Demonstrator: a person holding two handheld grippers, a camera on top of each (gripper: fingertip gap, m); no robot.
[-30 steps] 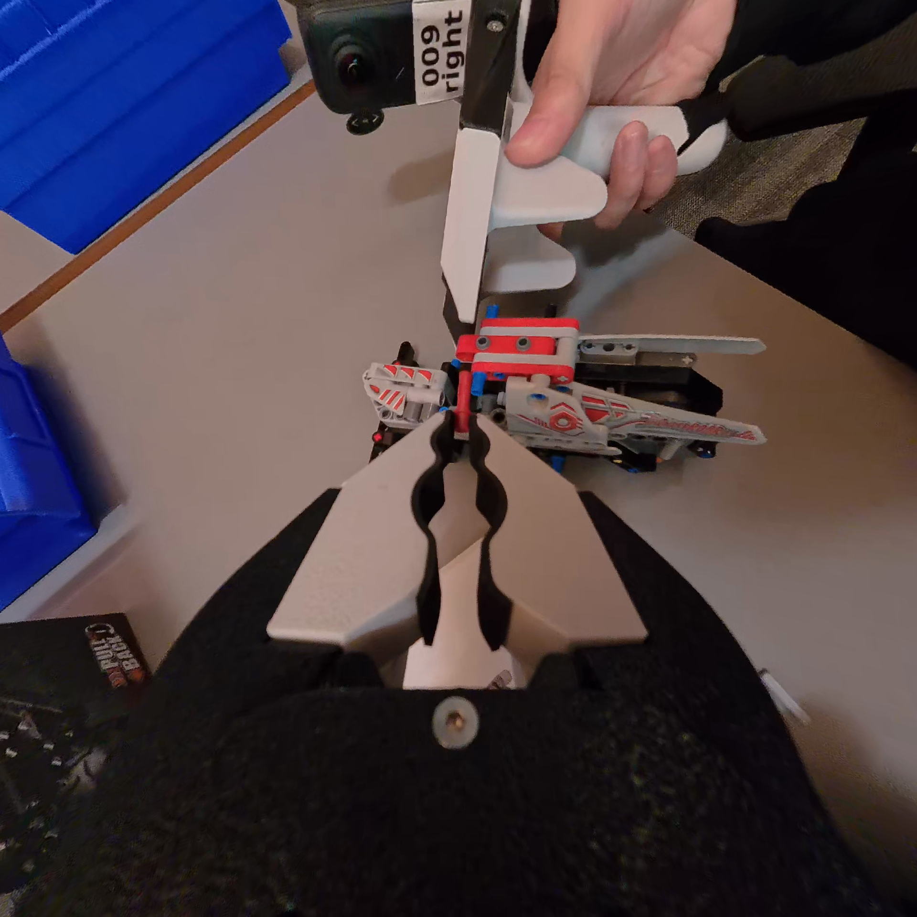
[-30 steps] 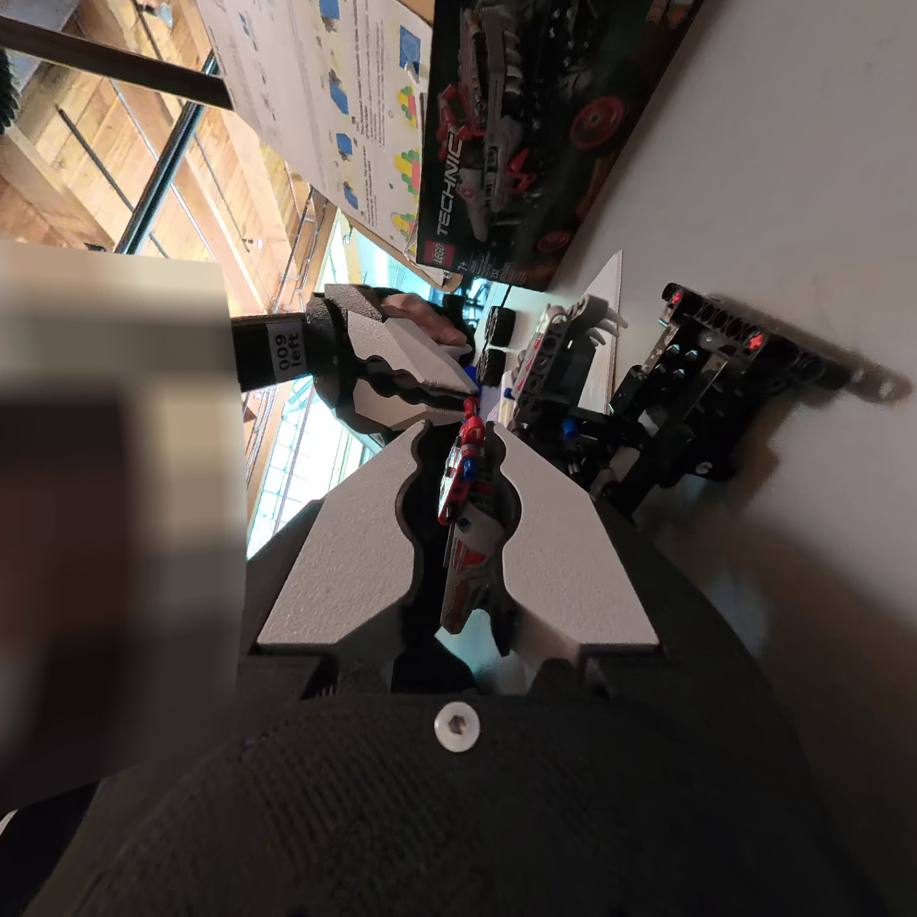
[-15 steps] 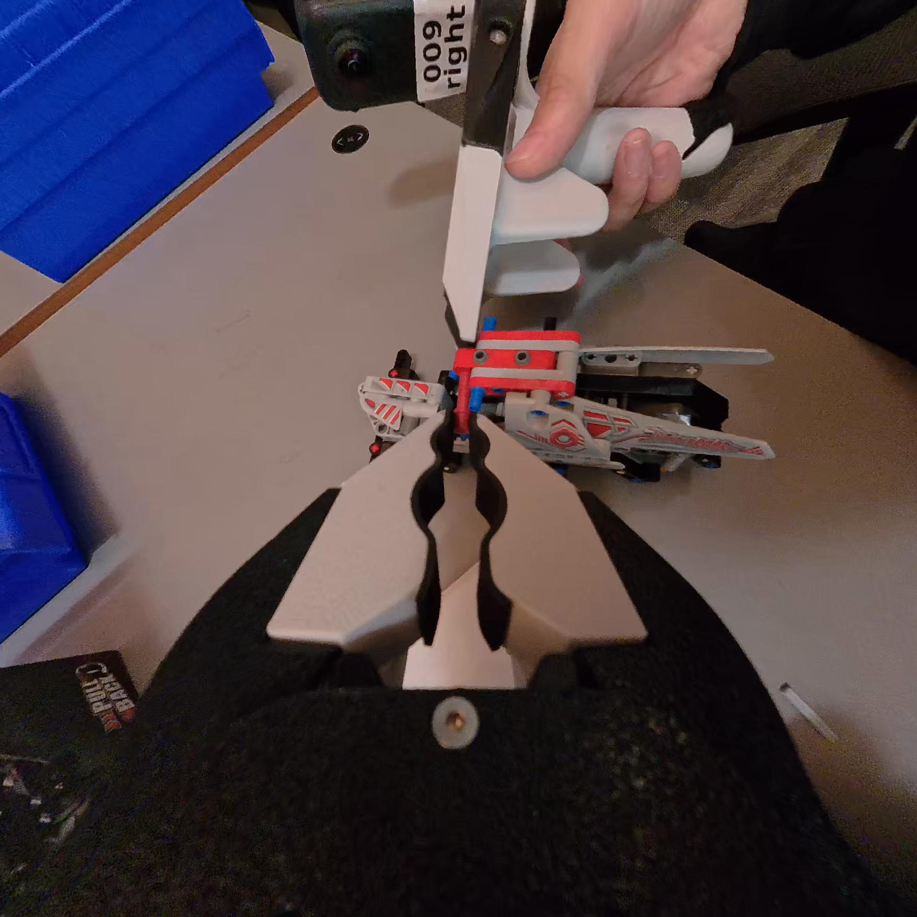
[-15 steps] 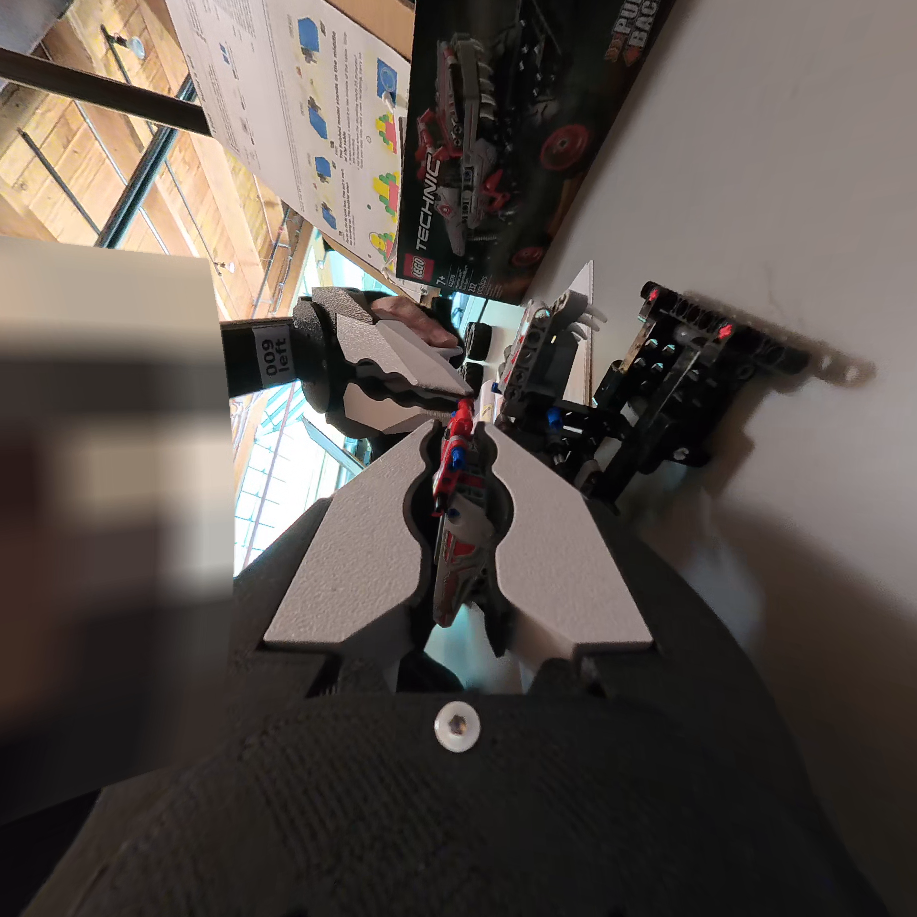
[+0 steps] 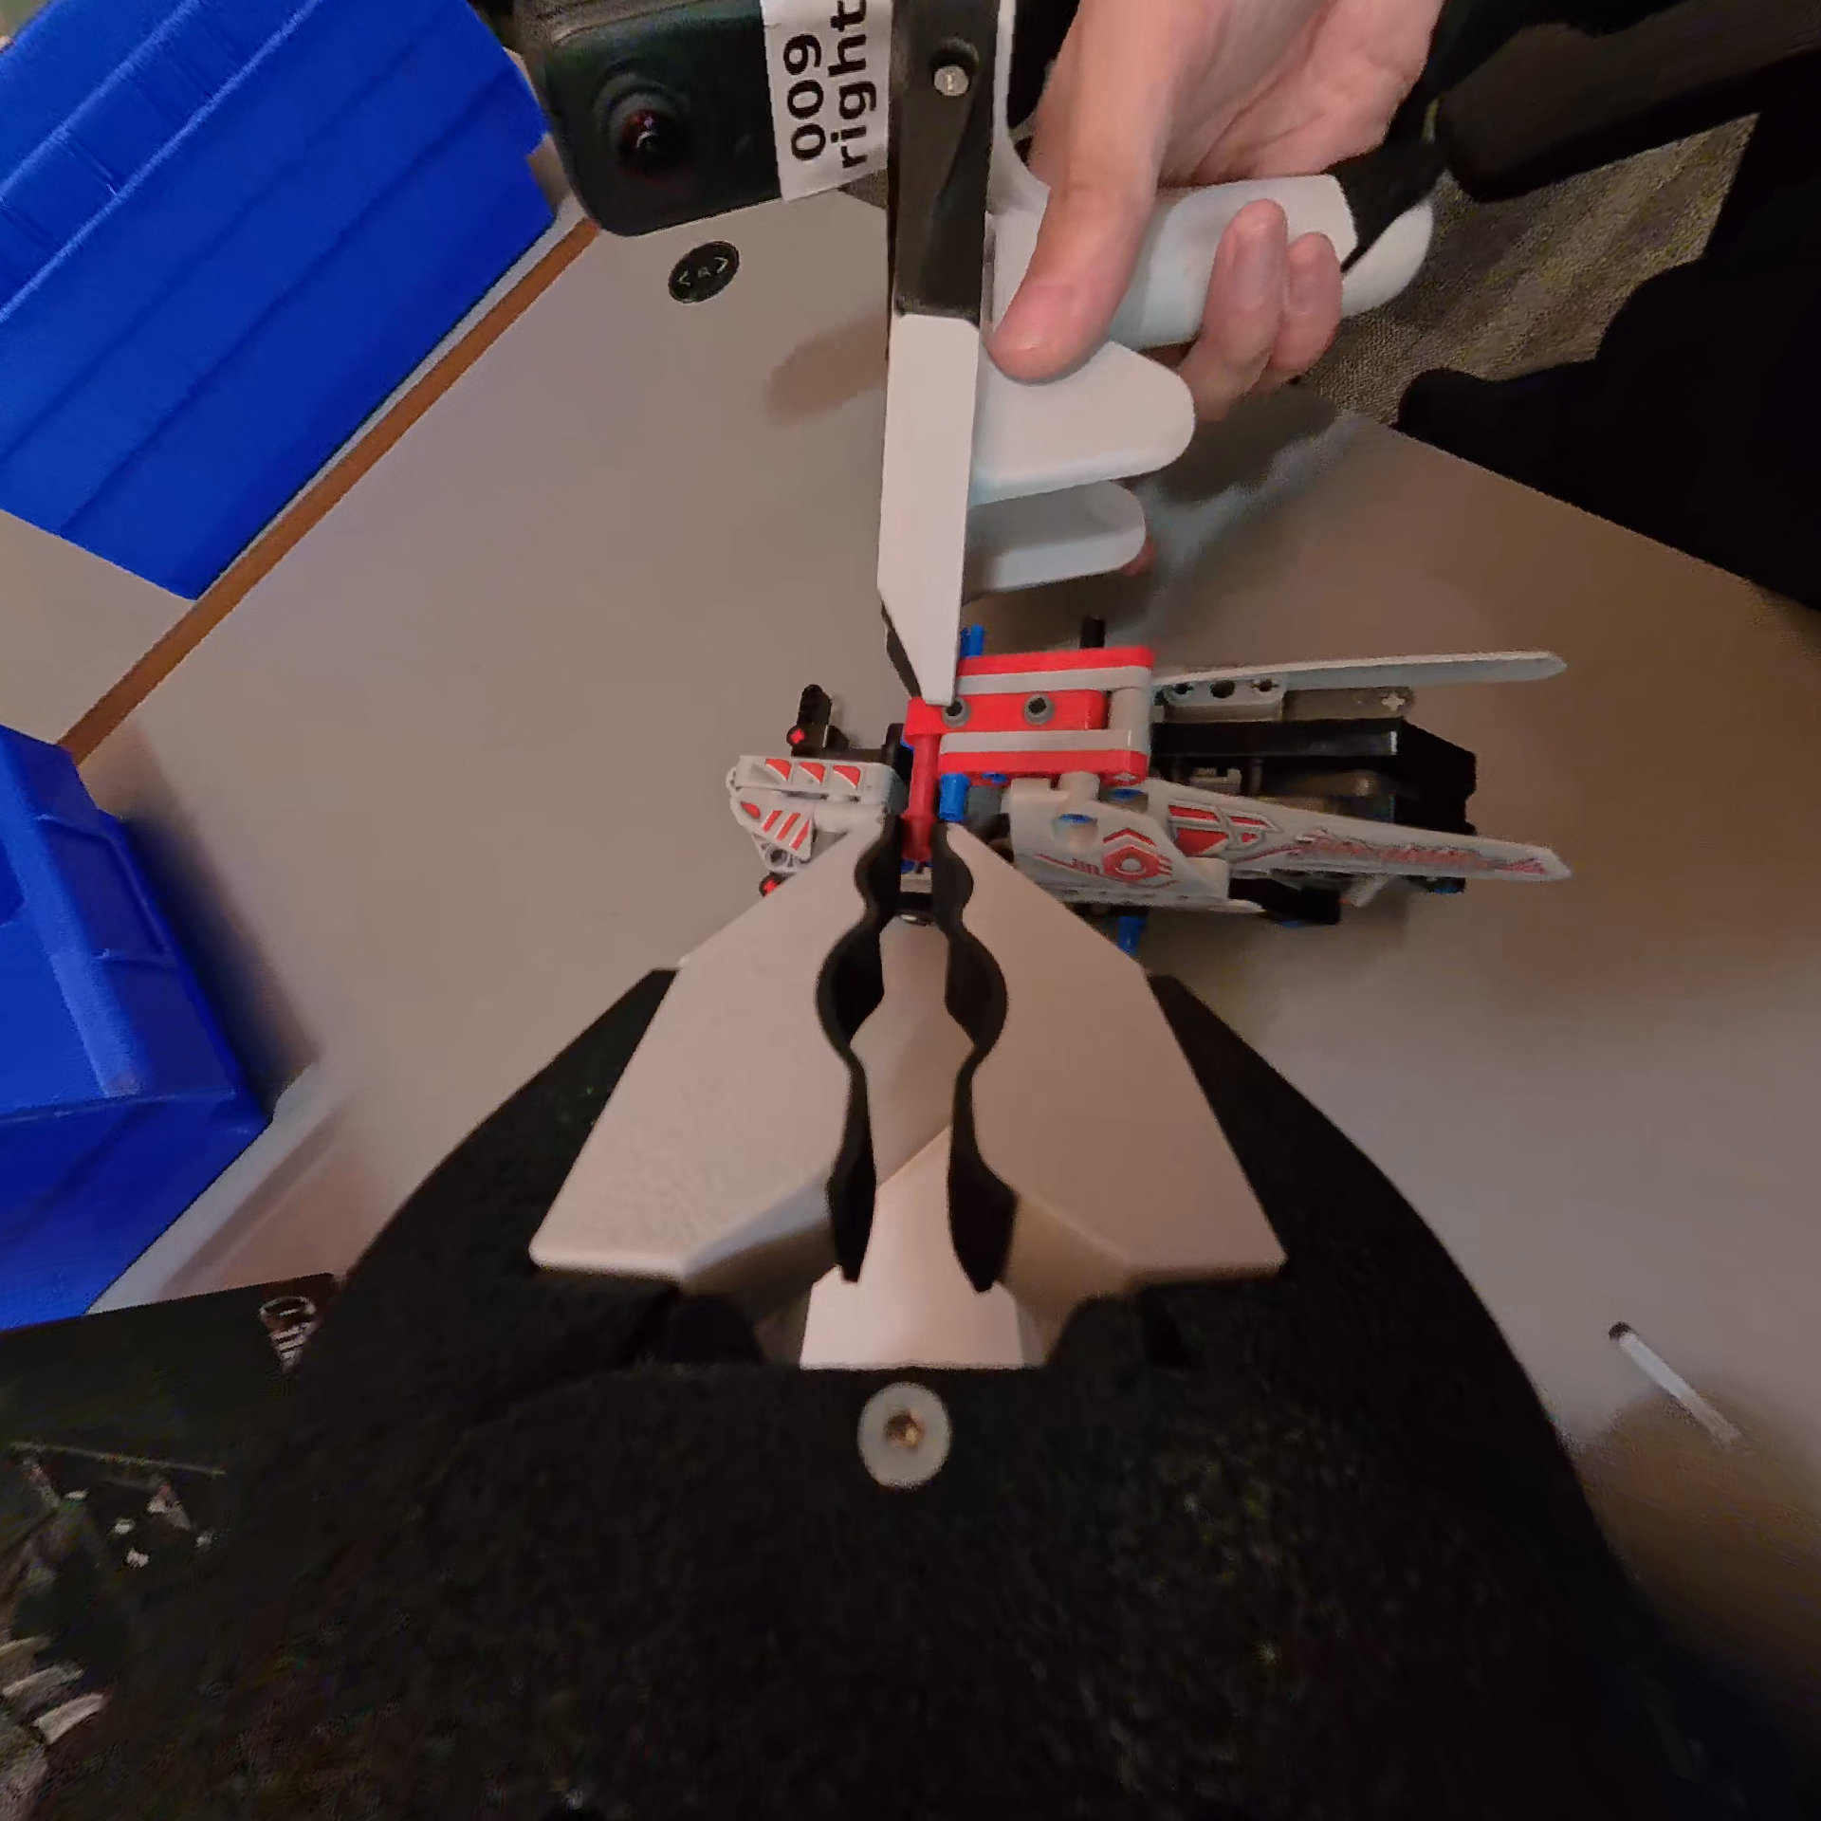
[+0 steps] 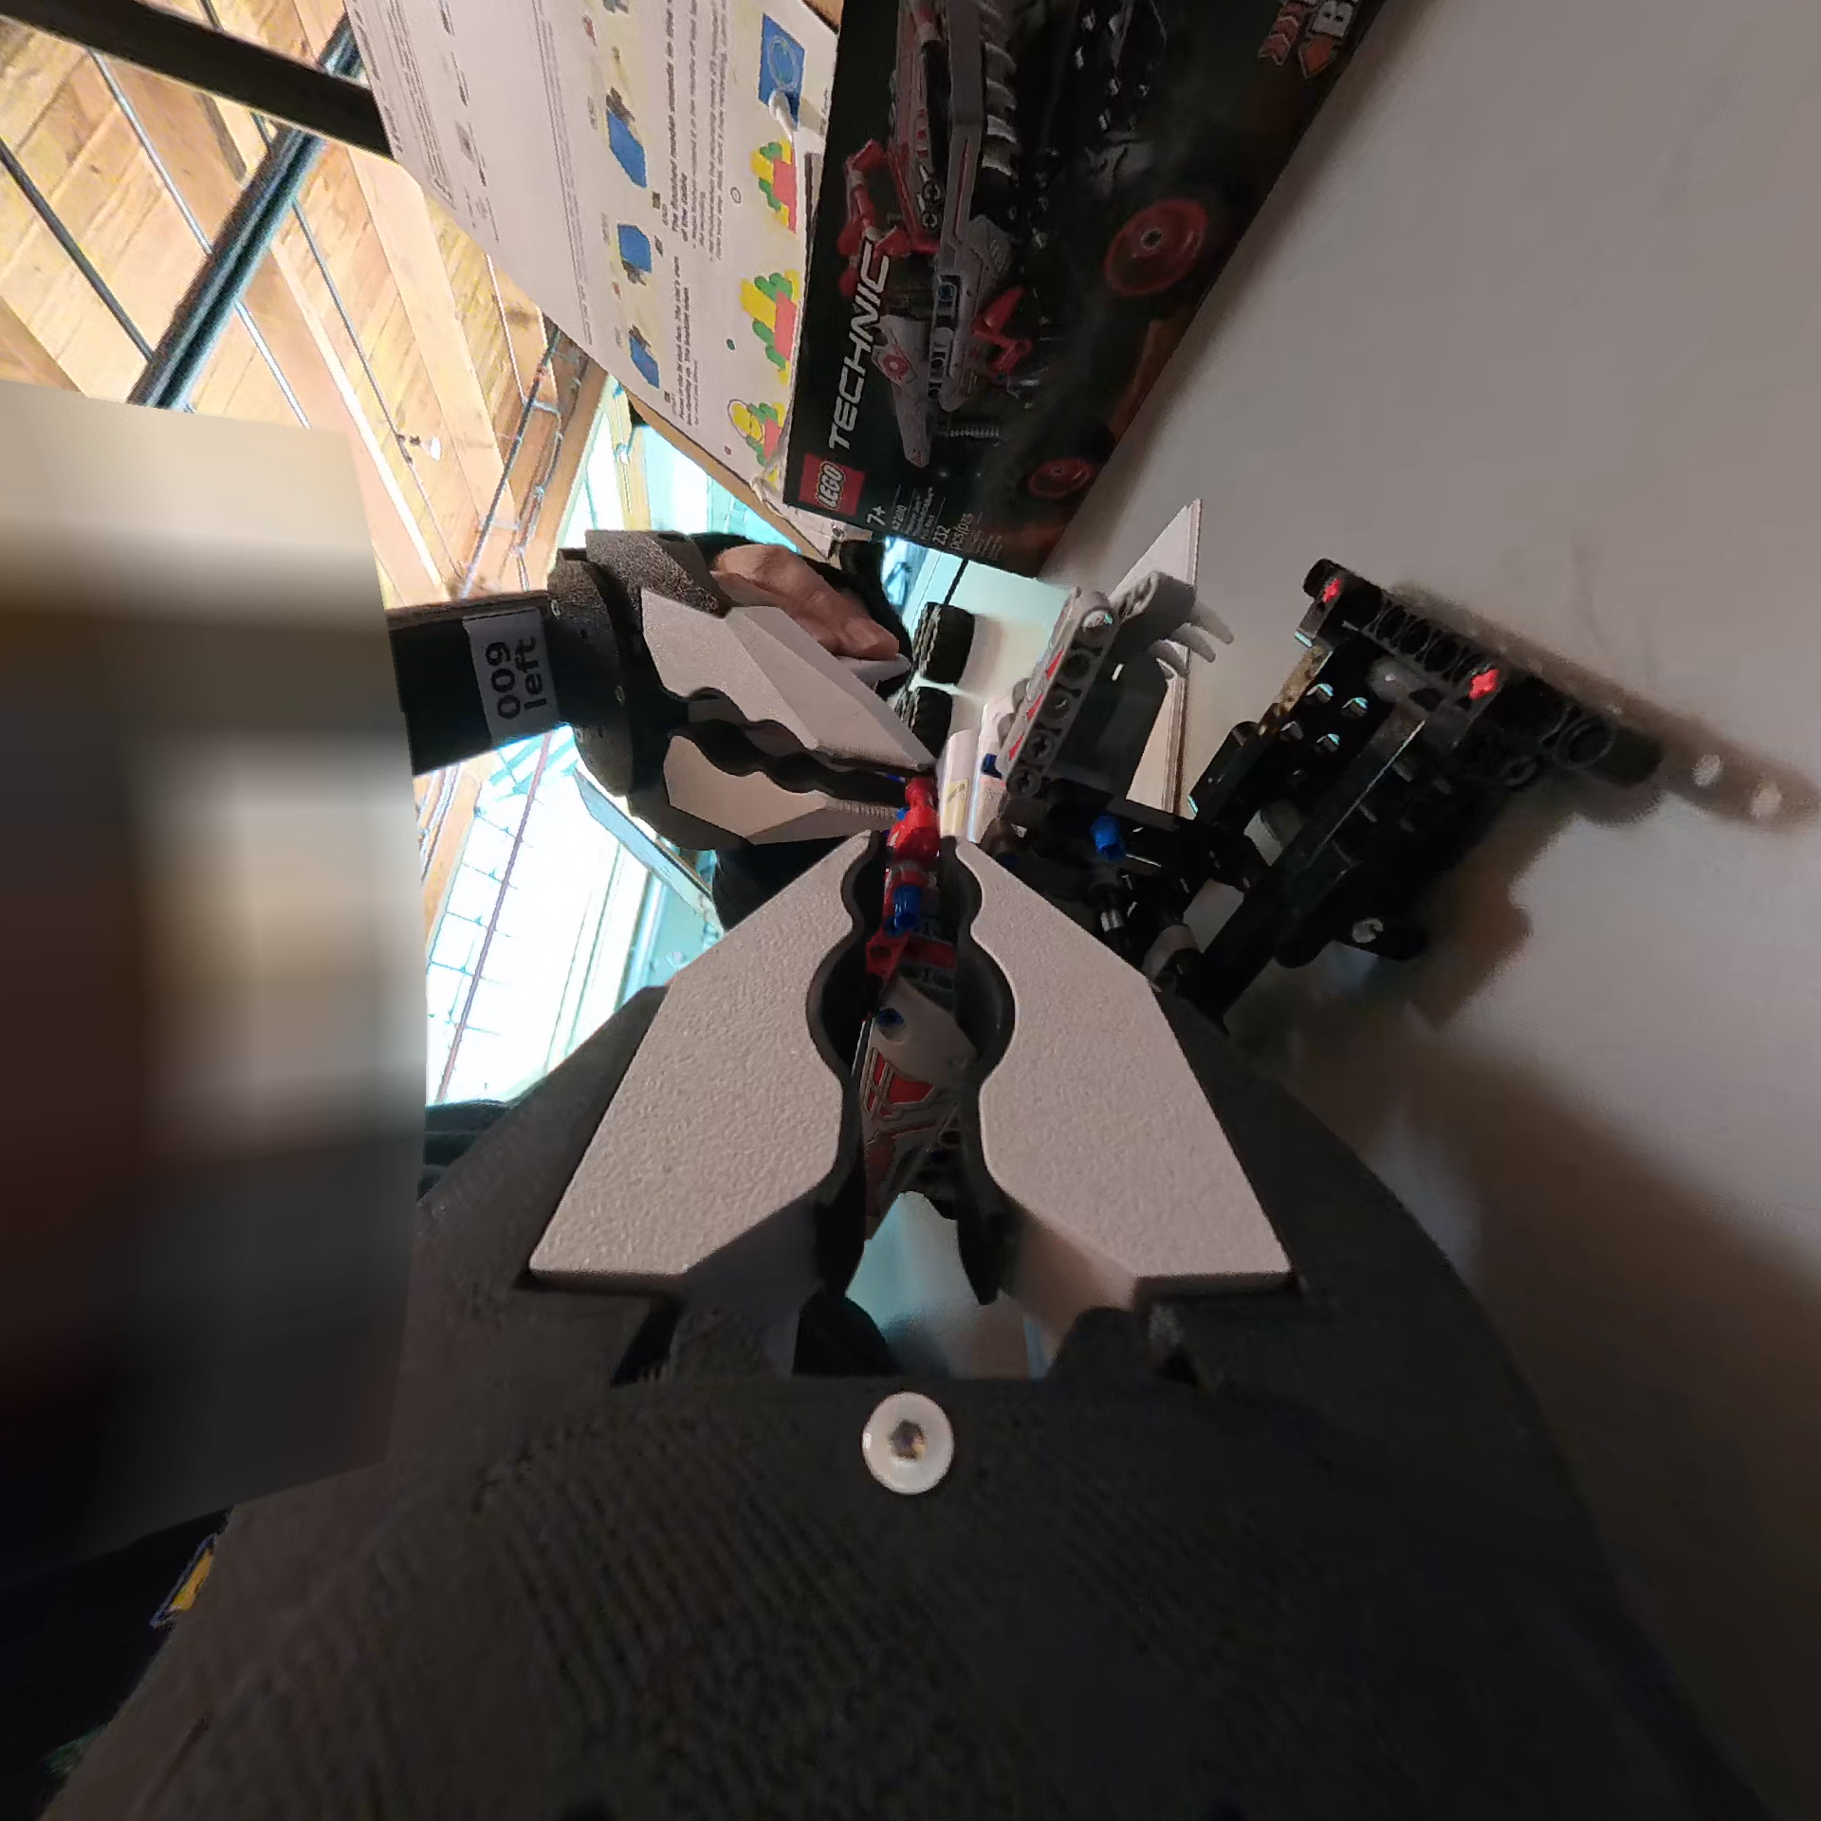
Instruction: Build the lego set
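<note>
Red-and-grey panels already clad the lego model mid-table. Left gripper pinched its red pin; right gripper clamped its body. Wheels lay unmounted beyond.

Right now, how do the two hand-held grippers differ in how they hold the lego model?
The left hand-held gripper approaches along the table and pinches only a thin red piece at its tips. The right hand-held gripper comes from above, and the lego model reaches deep between its fingers, a grey and red panel included. Both are closed on the same model.
</note>
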